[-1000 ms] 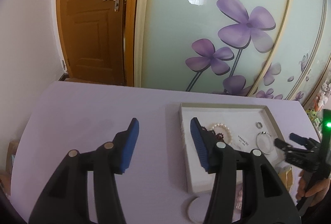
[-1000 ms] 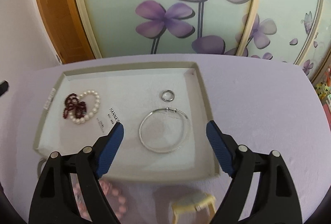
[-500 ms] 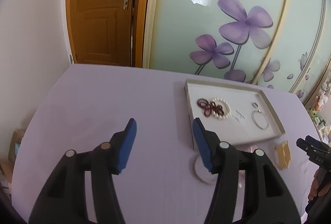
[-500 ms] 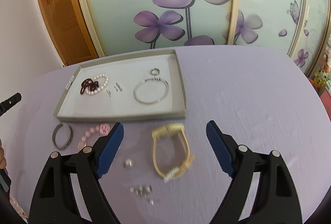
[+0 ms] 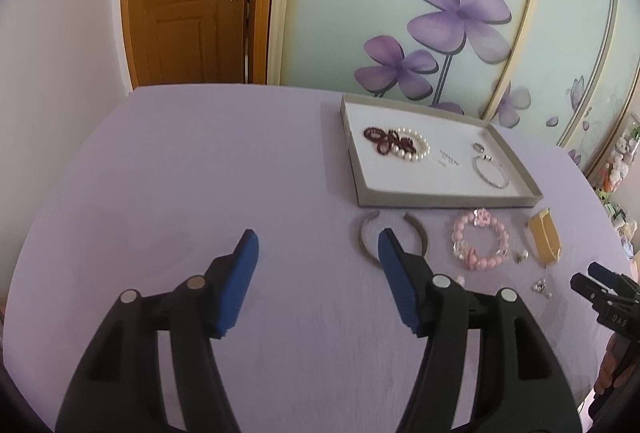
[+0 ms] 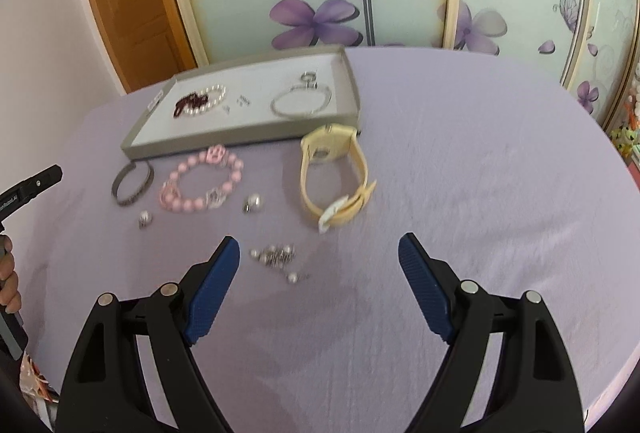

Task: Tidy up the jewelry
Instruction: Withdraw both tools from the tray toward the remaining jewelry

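Observation:
A grey tray (image 5: 440, 199) holds a dark red bead bracelet (image 5: 380, 141), a pearl bracelet (image 5: 418, 153), a ring (image 5: 477, 146) and a silver bangle (image 5: 491, 171). In front of the tray (image 6: 240, 143) lie a grey open bangle (image 6: 132, 185), a pink bead bracelet (image 6: 202, 183), a yellow watch (image 6: 336, 173) and small silver earrings (image 6: 276, 255). My left gripper (image 5: 318, 237) hovers left of the grey bangle (image 5: 366, 241), its jaws opening with nothing between them. My right gripper (image 6: 319, 239) stands open and empty, just behind the earrings.
Everything lies on a round table with a lilac cloth (image 5: 180, 173). Two loose silver beads (image 6: 253, 203) (image 6: 145, 219) sit near the pink bracelet. Behind the table are a flower-painted sliding panel (image 5: 440, 33) and a wooden door (image 5: 188, 1).
Both grippers have drawn back from the tray toward me, bringing the loose pieces on the cloth into view. The left jaws stand wider than before.

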Tool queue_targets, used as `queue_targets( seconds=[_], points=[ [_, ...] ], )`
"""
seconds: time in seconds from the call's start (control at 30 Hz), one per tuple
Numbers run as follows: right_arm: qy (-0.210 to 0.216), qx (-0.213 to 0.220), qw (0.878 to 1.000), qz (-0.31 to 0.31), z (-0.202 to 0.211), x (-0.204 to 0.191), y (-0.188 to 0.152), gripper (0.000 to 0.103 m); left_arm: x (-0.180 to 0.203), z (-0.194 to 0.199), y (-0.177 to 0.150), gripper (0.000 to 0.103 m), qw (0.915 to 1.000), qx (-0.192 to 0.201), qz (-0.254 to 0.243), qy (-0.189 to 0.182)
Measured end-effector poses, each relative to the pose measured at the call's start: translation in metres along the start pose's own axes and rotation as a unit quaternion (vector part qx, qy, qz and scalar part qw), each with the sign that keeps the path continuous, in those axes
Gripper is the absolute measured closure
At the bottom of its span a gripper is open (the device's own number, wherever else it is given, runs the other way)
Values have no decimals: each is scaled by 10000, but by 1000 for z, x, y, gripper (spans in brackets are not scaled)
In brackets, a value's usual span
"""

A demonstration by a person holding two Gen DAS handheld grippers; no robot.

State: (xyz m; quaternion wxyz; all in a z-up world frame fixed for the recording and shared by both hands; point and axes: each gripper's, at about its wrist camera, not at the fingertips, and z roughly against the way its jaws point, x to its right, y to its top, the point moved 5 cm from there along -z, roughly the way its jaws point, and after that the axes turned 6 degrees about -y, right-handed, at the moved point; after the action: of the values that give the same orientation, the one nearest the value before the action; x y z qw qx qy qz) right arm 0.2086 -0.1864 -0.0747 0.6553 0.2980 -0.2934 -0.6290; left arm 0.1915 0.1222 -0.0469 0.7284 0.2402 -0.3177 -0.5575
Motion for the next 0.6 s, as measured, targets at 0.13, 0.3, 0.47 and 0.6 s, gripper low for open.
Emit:
queue_targets(
  seconds=[0.13,0.3,0.47,0.6],
  points=[
    [-6,-174,9998,66,-8,-10,-13,25,-1,-1,-6,38,10000,-49,3,30],
    [-40,-177,9996,225,-13,-23,-21,25,0,-3,-10,37,10000,-83,-47,18],
    [-155,-161,9993,310,-19,-28,-22,27,-1,-6,-13,37,9999,-125,-50,27],
    [-216,-209,9991,290,-26,-26,-22,31,-3,-9,-15,37,9998,-158,-53,49]
  ],
)
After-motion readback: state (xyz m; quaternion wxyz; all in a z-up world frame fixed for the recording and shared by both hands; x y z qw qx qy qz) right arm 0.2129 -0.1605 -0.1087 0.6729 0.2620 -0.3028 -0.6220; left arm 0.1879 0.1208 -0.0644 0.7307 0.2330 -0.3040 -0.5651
